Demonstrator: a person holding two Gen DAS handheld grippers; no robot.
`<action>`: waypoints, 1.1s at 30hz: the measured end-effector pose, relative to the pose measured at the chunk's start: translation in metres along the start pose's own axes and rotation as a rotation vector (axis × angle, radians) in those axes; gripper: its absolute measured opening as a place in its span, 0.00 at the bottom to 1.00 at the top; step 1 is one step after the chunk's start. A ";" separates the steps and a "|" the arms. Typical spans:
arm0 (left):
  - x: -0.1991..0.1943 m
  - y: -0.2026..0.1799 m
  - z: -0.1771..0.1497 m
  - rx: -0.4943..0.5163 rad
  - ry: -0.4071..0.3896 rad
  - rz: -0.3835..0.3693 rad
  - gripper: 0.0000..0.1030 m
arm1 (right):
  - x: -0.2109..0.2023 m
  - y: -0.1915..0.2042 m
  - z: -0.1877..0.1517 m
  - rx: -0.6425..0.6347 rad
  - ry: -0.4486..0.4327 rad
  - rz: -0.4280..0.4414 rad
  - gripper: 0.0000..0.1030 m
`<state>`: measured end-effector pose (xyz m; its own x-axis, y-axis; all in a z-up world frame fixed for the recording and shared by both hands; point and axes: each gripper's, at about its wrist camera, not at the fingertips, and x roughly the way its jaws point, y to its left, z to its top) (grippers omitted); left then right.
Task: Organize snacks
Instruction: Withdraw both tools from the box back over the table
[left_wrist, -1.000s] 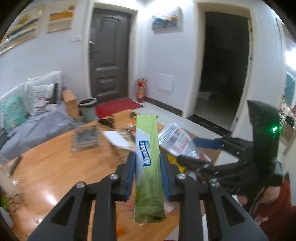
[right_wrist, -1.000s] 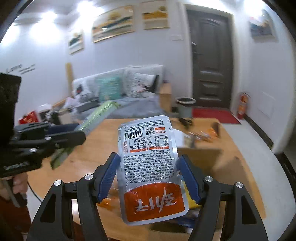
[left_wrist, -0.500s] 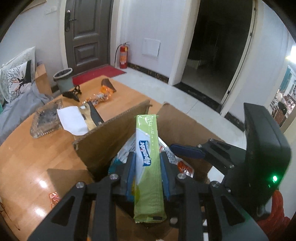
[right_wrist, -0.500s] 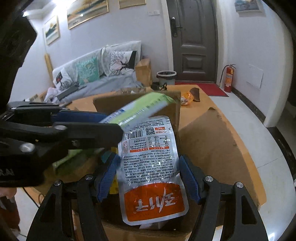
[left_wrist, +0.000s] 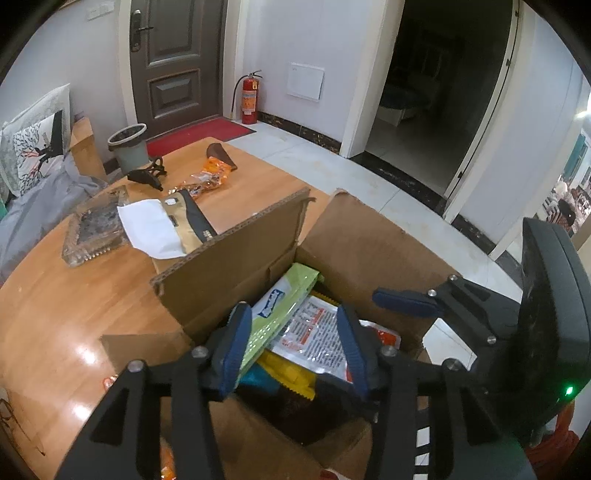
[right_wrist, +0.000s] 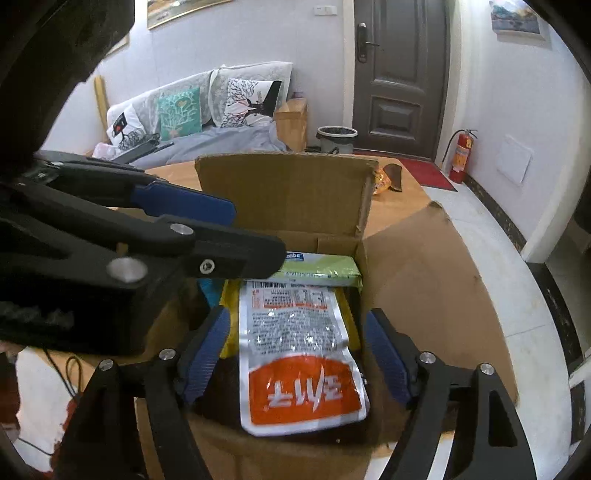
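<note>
An open cardboard box (left_wrist: 229, 266) stands on the wooden table (left_wrist: 74, 314). My left gripper (left_wrist: 291, 308) hangs over it, jaws opening. The green Alpenliebe pack (left_wrist: 286, 302) lies loose inside, slanted against the far wall, its near end beside the left pad. My right gripper (right_wrist: 297, 314) is also over the box, jaws opening. The white and orange pouch (right_wrist: 295, 350) lies between its pads with a gap on each side, resting on yellow and blue packets. The pouch (left_wrist: 317, 332) also shows beside the green pack. One right finger (left_wrist: 402, 299) reaches in from the right.
Beyond the box lie a glass tray (left_wrist: 96, 229), a white and tan packet (left_wrist: 155, 229), an orange wrapper (left_wrist: 207, 181) and a black object (left_wrist: 147, 175). The box flaps (right_wrist: 288, 192) stand upright. The table edge runs behind and right of the box.
Both grippers came down over the box. The left jaws let go of the green pack, which now lies in the box. The right jaws widened and the pouch dropped between them.
</note>
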<state>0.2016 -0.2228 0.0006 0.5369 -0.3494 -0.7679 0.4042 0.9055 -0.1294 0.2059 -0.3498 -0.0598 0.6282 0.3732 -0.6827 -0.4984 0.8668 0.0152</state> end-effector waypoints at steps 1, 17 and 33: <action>-0.003 0.002 0.000 -0.002 -0.007 0.001 0.50 | -0.003 0.000 0.000 0.002 -0.003 0.003 0.72; -0.149 0.069 -0.073 -0.052 -0.216 0.214 0.72 | -0.076 0.089 0.020 -0.091 -0.191 0.126 0.72; -0.120 0.173 -0.220 -0.269 -0.125 0.262 0.77 | 0.003 0.219 -0.035 -0.141 -0.075 0.173 0.49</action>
<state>0.0441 0.0288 -0.0677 0.6890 -0.1101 -0.7163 0.0421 0.9928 -0.1121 0.0775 -0.1706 -0.0838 0.5657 0.5404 -0.6228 -0.6781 0.7347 0.0215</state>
